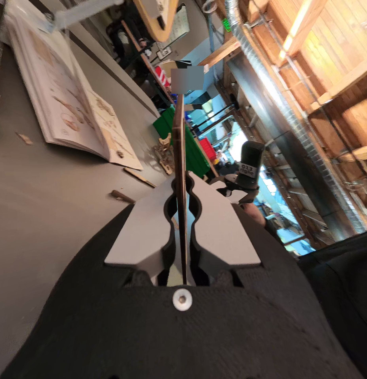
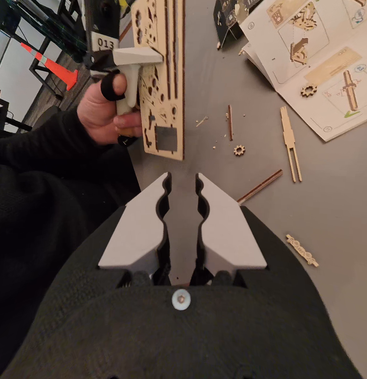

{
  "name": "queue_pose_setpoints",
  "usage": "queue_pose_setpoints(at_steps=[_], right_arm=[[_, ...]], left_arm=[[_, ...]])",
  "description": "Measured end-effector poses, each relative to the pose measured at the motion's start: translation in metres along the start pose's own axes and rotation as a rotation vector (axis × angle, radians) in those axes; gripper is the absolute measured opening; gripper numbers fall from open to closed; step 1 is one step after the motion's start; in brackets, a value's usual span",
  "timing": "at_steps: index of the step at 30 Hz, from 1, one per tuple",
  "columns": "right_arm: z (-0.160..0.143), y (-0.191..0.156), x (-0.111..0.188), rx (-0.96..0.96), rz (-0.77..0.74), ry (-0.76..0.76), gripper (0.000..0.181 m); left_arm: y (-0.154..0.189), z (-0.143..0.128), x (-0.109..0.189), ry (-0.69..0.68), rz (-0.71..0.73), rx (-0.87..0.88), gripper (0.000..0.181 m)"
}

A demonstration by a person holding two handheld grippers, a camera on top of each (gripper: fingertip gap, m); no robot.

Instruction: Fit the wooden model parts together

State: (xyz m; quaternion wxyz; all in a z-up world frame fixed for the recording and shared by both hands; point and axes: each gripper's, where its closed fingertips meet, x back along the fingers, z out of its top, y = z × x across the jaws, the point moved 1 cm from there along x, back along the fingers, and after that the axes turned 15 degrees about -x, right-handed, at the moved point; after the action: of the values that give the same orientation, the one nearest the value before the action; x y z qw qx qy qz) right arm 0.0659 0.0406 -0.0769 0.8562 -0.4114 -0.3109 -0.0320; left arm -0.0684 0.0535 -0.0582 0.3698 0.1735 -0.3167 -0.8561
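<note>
Pinching the wooden sheet [image 1: 179, 143] edge-on, left fingers [image 1: 211, 205]; right fingers [image 2: 215, 205] spread, empty.

Dim, edges blurred (wide-angle warp), window glare.

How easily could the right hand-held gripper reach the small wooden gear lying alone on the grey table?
Probably yes. The right hand-held gripper is open and empty, and the small gear lies just ahead and to its right on the bare table, with nothing between them.
</note>
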Motion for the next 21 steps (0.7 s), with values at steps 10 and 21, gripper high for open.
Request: queue_pose_setpoints(at_steps=[10,21], right_arm=[[-0.006,0.023,0.006,0.01,-0.063,0.004,0.019],[-0.007,0.033,0.007,0.053,-0.09,0.002,0.018]], left_arm=[[-0.032,0.03,0.05,-0.034,0.215,-0.133,0.001],[-0.031,0.019,0.035,-0.052,0.148,-0.111,0.002]])
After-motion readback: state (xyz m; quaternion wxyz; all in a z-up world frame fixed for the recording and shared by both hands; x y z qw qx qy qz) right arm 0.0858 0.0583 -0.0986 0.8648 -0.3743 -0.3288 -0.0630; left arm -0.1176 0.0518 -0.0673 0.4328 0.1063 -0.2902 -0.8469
